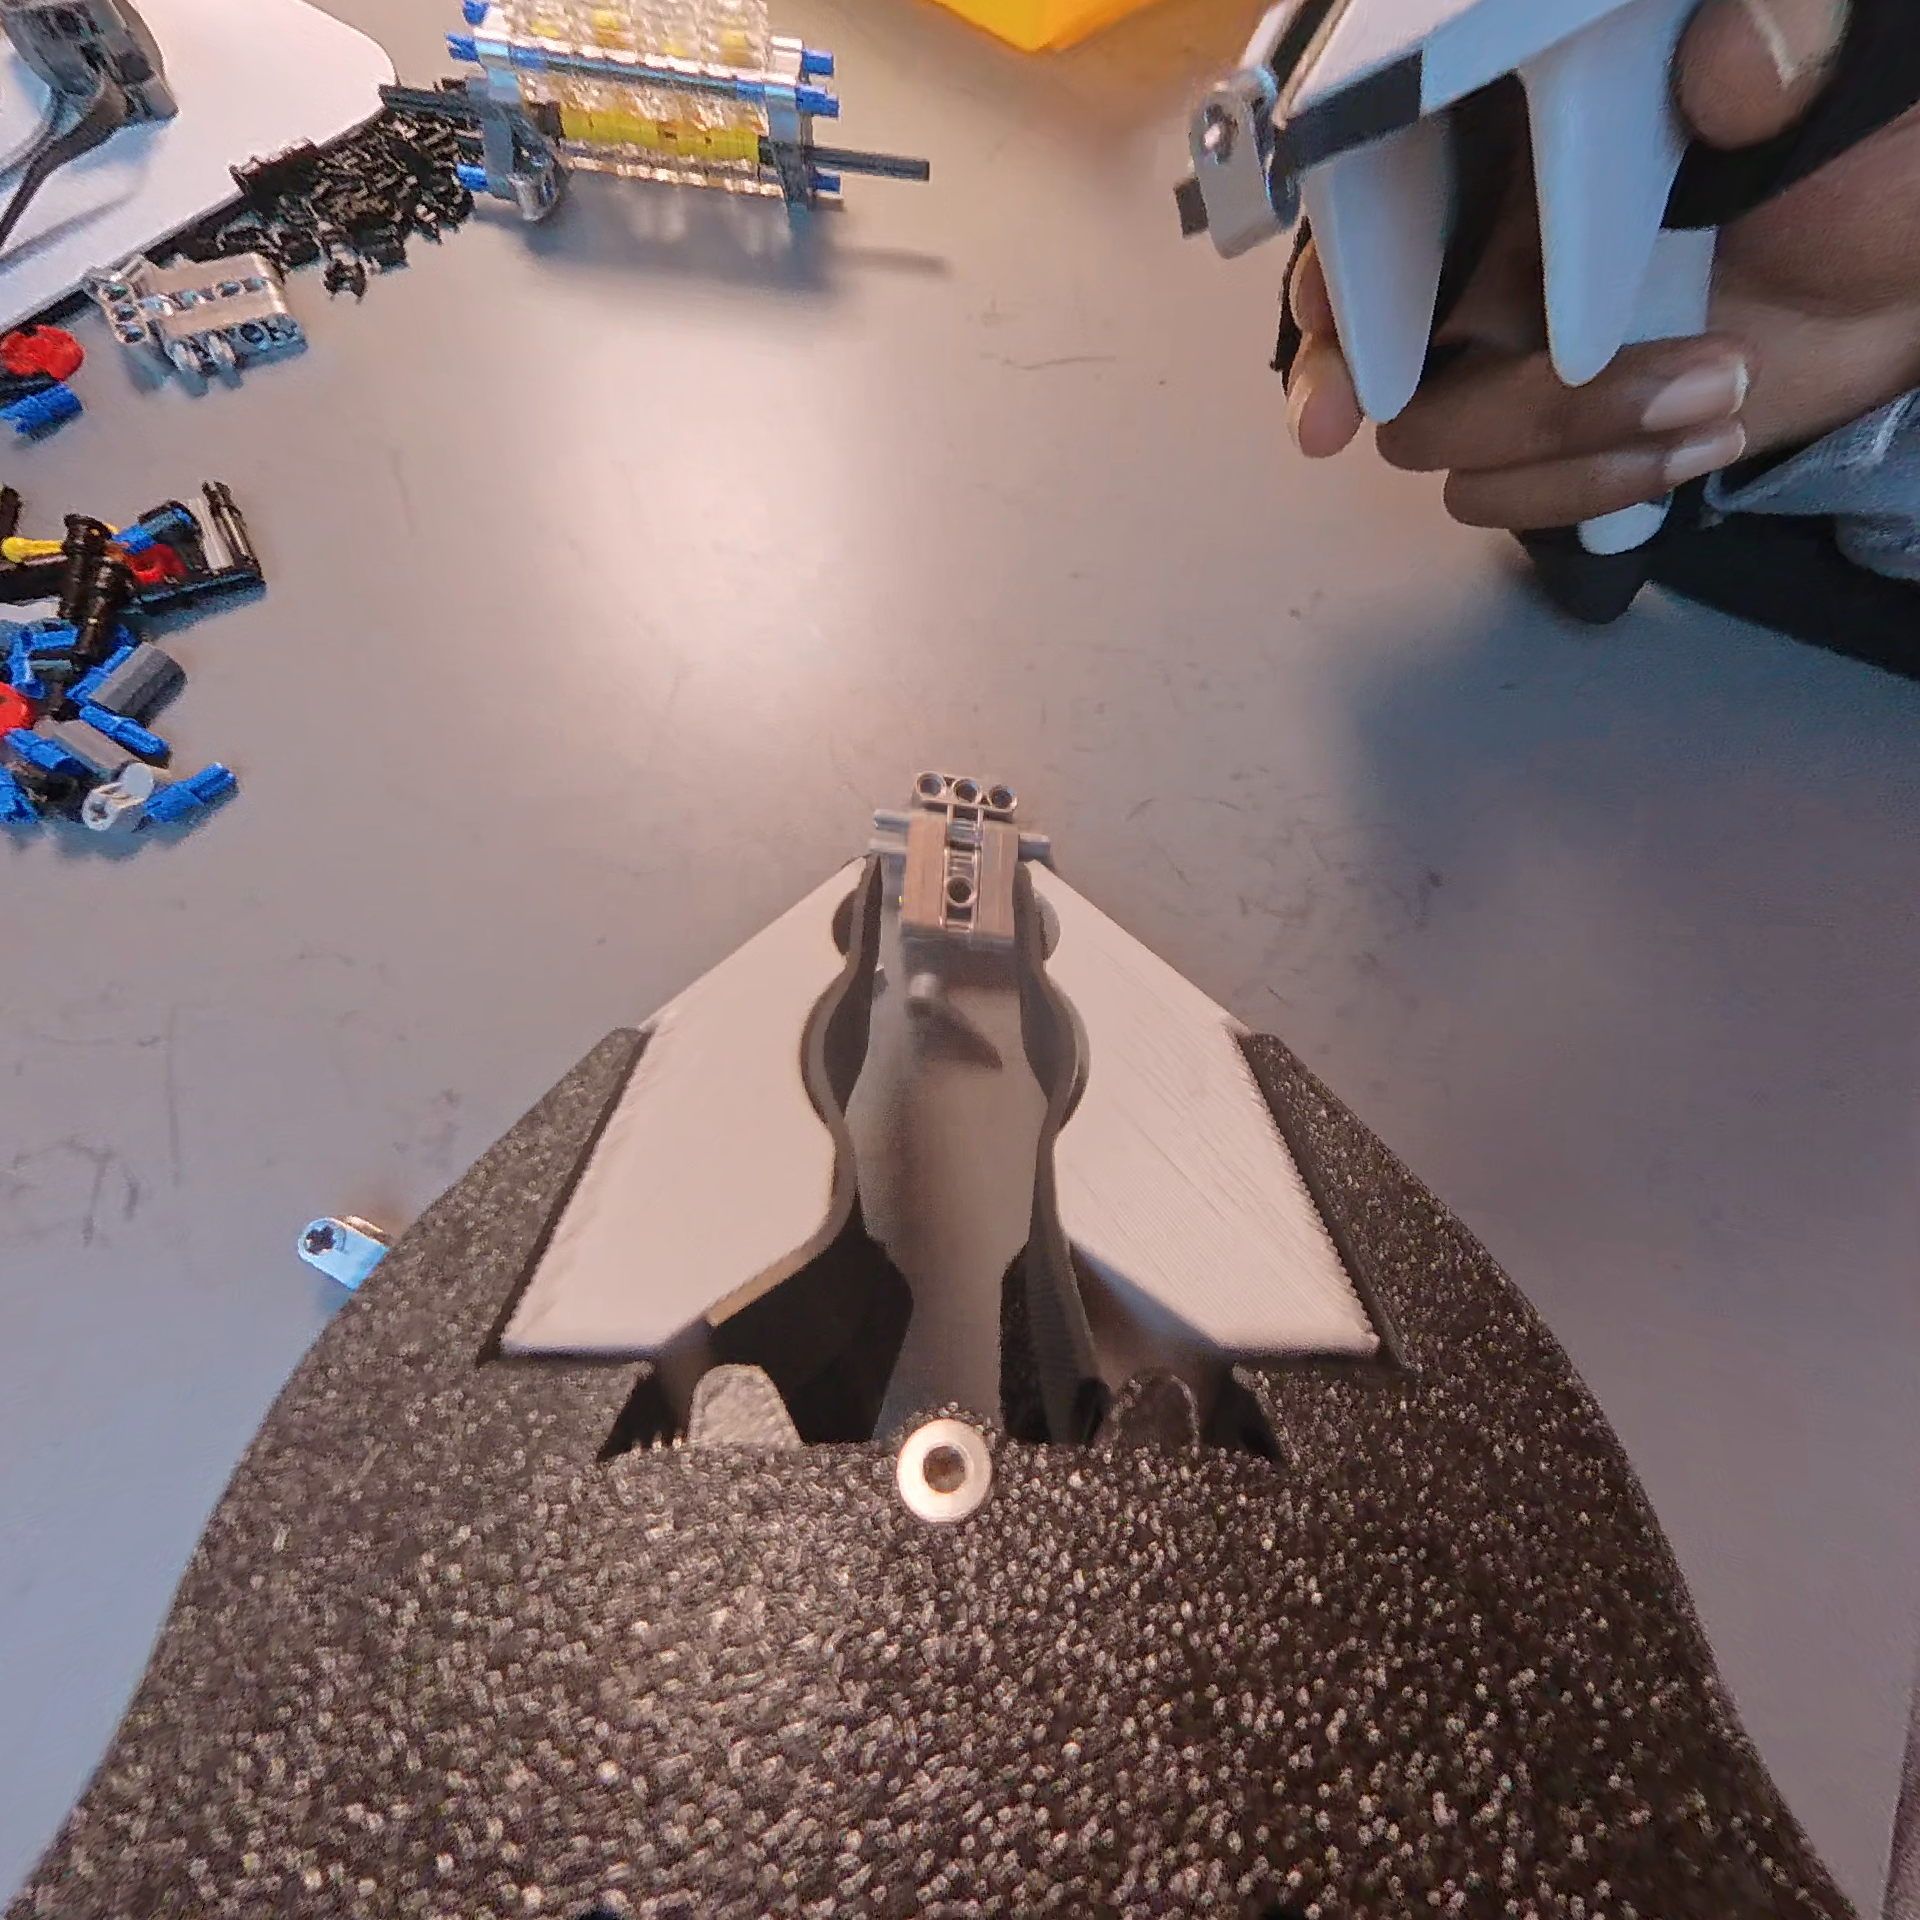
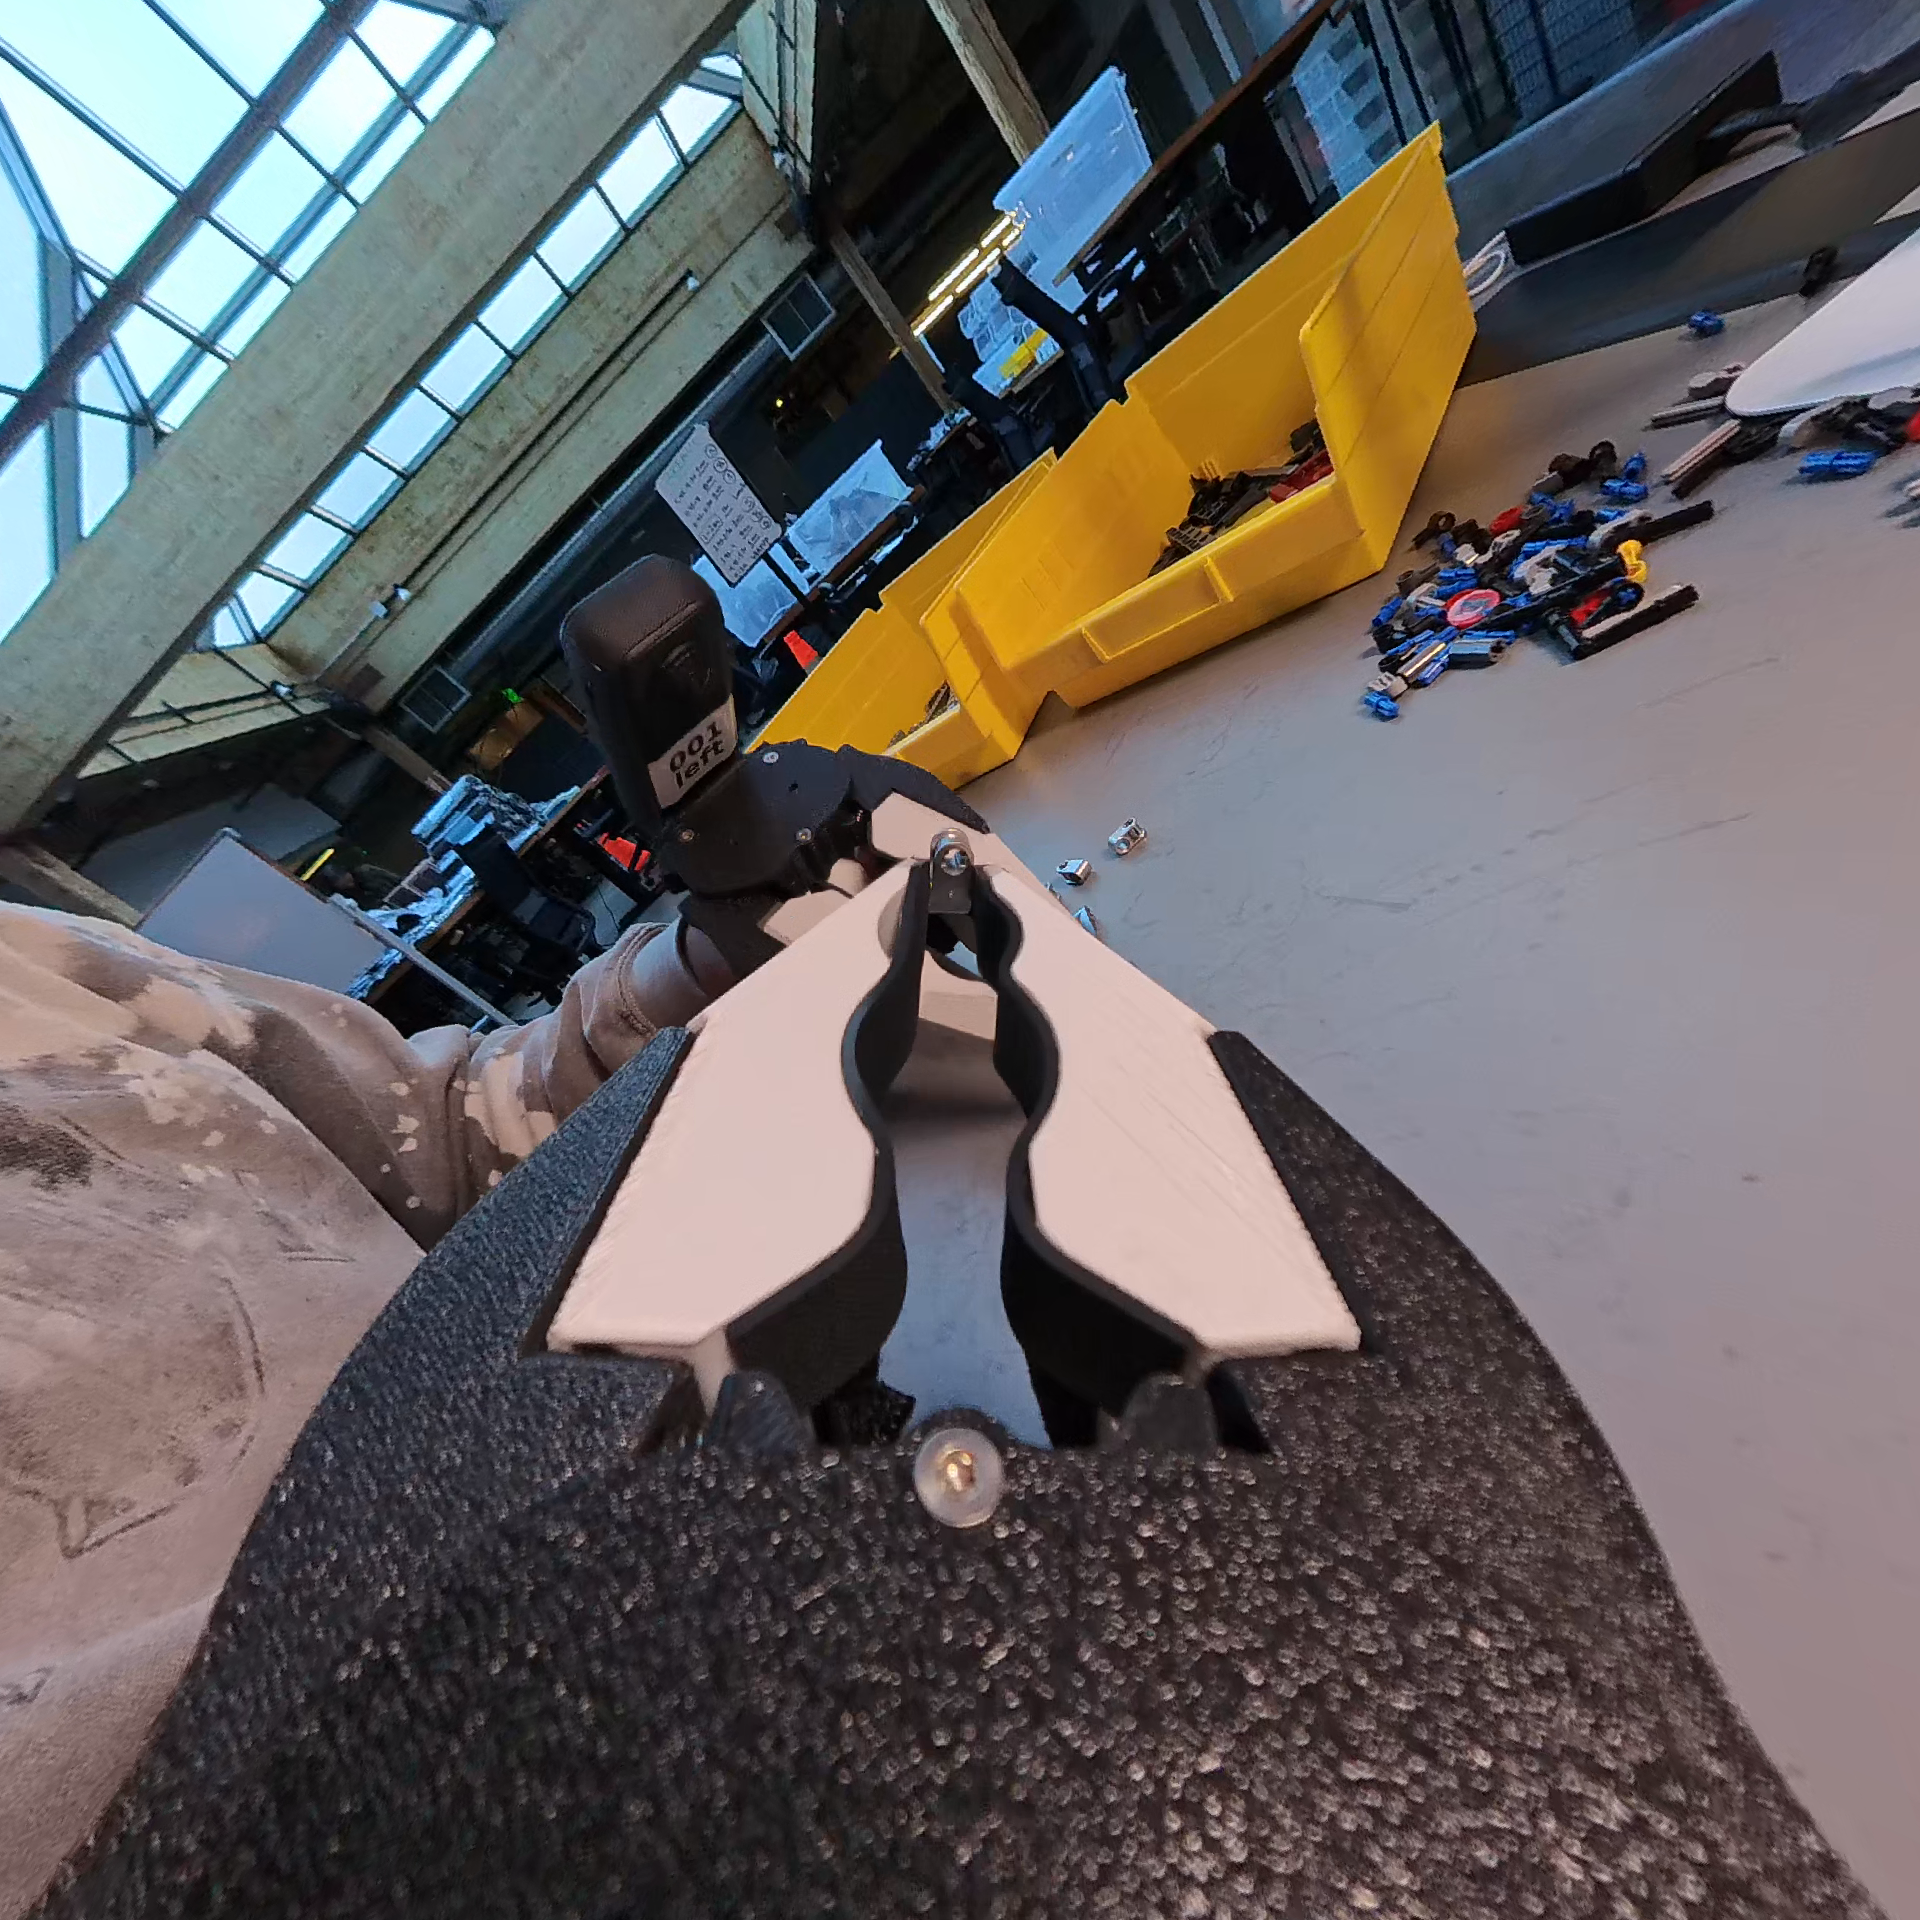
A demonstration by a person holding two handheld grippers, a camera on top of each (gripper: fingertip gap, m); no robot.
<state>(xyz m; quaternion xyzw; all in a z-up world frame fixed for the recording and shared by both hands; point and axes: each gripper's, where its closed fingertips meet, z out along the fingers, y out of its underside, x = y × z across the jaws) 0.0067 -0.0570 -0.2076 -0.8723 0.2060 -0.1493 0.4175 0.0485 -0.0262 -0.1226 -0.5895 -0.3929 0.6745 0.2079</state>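
Grey table (image 2: 1455, 1039) — yellow bins (image 2: 1247, 540), skylit workshop.

Yellow bins (image 2: 1226, 540) beside scattered building pieces (image 2: 1527, 592).

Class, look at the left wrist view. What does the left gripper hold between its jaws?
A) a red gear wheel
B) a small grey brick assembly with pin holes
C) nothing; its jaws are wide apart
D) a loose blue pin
B: the left gripper has its jaws closed on a small grey brick assembly, above the grey table.
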